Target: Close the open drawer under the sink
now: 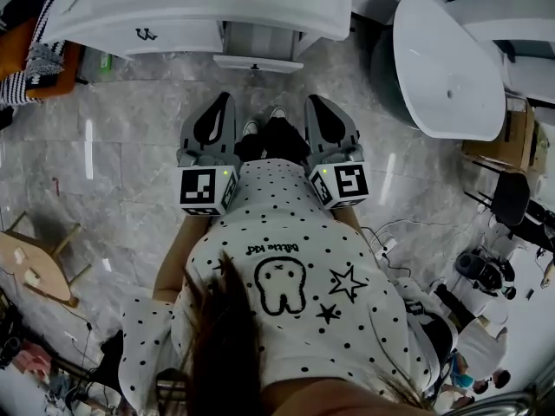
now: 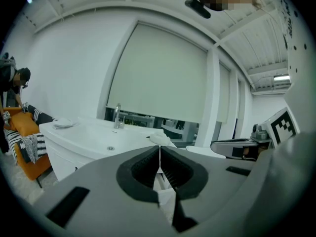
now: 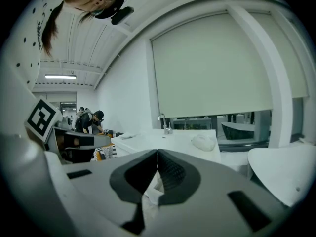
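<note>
The head view is looking steeply down from above the person's head, taking in the dotted shirt point(image 1: 286, 267), the left gripper point(image 1: 225, 102) and right gripper point(image 1: 312, 102) held out in front, and the marble floor point(image 1: 121, 172). The sink cabinet point(image 1: 173, 11) and its open drawer point(image 1: 257, 61) are lying along the top edge. The left gripper view is facing almost level along its own jaws, with the sink cabinet near and left of centre. The right gripper view is facing the same way from just beside it. Both are sharing the tap point(image 2: 117, 116) and window blind point(image 3: 212, 68), each catching the other gripper at its inner edge.
</note>
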A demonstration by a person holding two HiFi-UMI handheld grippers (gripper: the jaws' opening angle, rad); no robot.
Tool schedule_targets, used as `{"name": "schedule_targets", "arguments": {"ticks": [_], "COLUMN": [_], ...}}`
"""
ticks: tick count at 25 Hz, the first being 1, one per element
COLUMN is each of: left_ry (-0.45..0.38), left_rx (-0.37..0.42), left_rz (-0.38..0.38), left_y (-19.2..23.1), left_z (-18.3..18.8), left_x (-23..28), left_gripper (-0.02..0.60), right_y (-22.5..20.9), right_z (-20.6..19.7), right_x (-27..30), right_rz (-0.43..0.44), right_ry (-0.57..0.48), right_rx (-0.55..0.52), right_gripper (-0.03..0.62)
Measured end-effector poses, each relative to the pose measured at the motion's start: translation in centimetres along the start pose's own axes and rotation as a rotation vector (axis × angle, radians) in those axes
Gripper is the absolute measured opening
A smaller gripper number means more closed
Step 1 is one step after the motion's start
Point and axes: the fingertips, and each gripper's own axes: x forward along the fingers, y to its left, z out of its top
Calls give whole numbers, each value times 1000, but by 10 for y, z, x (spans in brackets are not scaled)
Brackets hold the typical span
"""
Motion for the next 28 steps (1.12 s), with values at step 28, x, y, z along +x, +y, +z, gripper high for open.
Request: {"name": "schedule_targets", "arguments": {"ticks": [28], "left_ry": [33], "left_rx": [-40], "left_rz": [111], "left_y": [-49], "left_z": [8], "left_x": [94], "left_gripper": [12], "right_y": [-113], "right_z": [21], "right_x": [34], "right_rz": [90], "right_ry": [12], "right_rx": [1], "right_gripper": [14]}}
